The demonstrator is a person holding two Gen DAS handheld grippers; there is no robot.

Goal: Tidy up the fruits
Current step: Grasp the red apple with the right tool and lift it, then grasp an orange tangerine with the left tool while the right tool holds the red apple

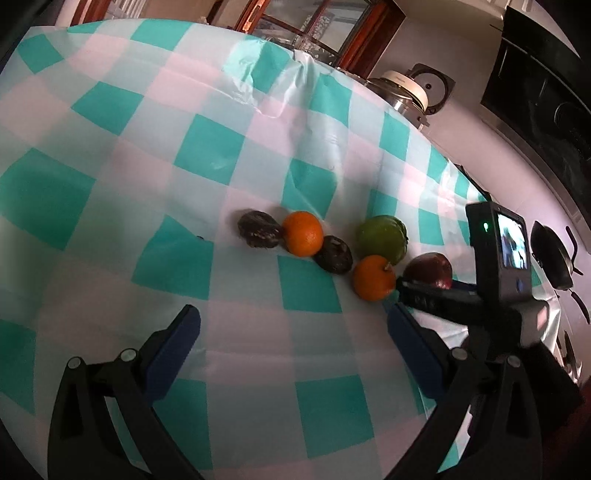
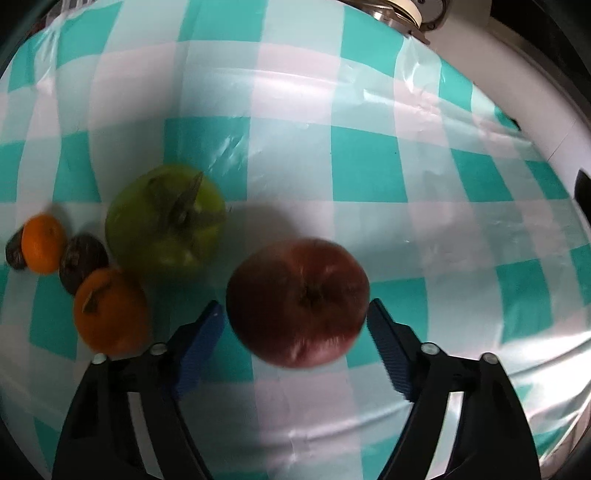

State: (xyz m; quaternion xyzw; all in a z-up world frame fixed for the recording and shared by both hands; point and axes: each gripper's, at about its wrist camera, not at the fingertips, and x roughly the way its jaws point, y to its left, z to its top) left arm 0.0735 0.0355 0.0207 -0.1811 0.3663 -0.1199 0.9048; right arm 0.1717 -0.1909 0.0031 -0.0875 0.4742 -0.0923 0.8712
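Observation:
Several fruits lie in a row on the checked tablecloth (image 1: 221, 147): a dark fruit (image 1: 258, 229), an orange (image 1: 303, 233), a second dark fruit (image 1: 334, 254), a green fruit (image 1: 382, 236), a second orange (image 1: 373, 277) and a red apple (image 1: 430, 270). My left gripper (image 1: 291, 325) is open and empty, short of the row. My right gripper (image 2: 295, 317) is open, its blue pads (image 2: 207, 332) on either side of the red apple (image 2: 299, 302), with small gaps showing. The green fruit (image 2: 166, 218) and an orange (image 2: 110, 310) lie to its left.
The right gripper's body with its camera screen (image 1: 498, 254) shows at the right of the left wrist view. A steel pot with a white lid (image 1: 402, 88) stands past the table's far edge. A wooden cabinet (image 1: 325, 29) is behind. Dark pans (image 1: 554, 258) hang at the right.

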